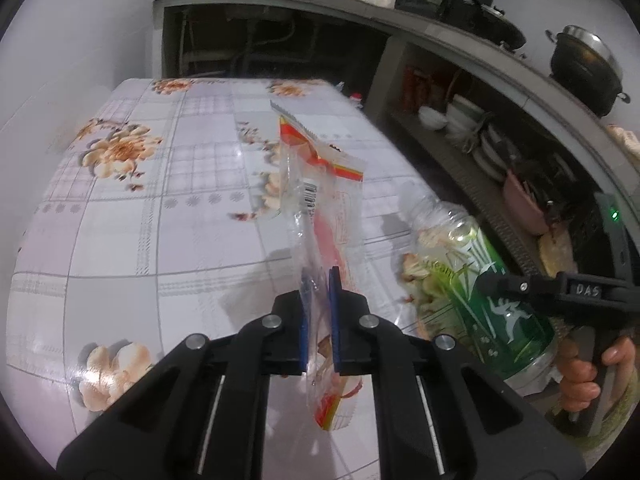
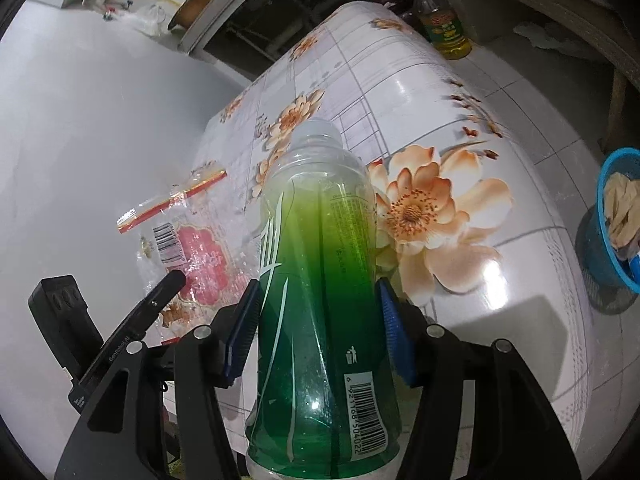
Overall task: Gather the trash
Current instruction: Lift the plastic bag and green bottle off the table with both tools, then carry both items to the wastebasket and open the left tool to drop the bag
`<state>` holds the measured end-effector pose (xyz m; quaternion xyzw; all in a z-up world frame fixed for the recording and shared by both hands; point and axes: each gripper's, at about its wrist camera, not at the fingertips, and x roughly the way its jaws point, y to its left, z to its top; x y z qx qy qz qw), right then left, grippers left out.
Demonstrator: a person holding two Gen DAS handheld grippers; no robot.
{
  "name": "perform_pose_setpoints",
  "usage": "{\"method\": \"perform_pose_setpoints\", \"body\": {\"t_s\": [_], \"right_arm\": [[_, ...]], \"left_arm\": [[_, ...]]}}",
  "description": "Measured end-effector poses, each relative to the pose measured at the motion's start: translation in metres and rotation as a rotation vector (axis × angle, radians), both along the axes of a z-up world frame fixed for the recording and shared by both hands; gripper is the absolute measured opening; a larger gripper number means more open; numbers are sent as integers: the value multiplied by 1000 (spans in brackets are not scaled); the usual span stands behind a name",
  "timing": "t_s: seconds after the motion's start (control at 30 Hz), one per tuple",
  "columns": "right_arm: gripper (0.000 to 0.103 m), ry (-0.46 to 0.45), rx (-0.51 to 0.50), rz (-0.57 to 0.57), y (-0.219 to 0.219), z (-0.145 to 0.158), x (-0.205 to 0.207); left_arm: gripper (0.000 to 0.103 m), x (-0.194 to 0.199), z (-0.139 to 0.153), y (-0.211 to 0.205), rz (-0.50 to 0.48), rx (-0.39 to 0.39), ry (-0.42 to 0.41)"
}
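My left gripper [image 1: 319, 280] is shut on a clear plastic wrapper [image 1: 320, 184] with red and yellow print, held up above the flowered table [image 1: 140, 220]. The wrapper also shows in the right wrist view [image 2: 188, 248], with the left gripper [image 2: 160, 296] under it. My right gripper [image 2: 318, 300] is shut on an empty green plastic bottle [image 2: 320, 280], blue pads against both its sides, lifted over the table [image 2: 460, 120]. The bottle also shows in the left wrist view [image 1: 480, 280], held by the right gripper [image 1: 504, 286].
A blue mesh basket [image 2: 608, 232] with crumpled paper in it stands on the floor right of the table. An oil bottle [image 2: 444, 28] stands beyond the table's far end. Shelves with bowls and plates [image 1: 460, 120] and a black pot [image 1: 584, 68] run along the right.
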<state>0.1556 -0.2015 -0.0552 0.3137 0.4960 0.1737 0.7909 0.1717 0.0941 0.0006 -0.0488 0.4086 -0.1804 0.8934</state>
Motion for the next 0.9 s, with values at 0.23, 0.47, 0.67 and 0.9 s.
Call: {"method": "perform_pose_setpoints", "body": {"t_s": [0.23,0.47,0.67,0.9], "right_arm": [[56,-42,47,-66,-24,9,-19],[56,-146,26,-208,-85,38,-59],[56,-161,-128,-457,-168,46,-121],[56,-1,-153,-657,-242,-14,-170]], "left_arm": [[5,-1,14,-18,-47,-36,-17],[4,1,37,-61,-137,-75,-48],[3,5,61,-124,-268,-90,-82],[3,27,45,-228,-438,-51,22]]}}
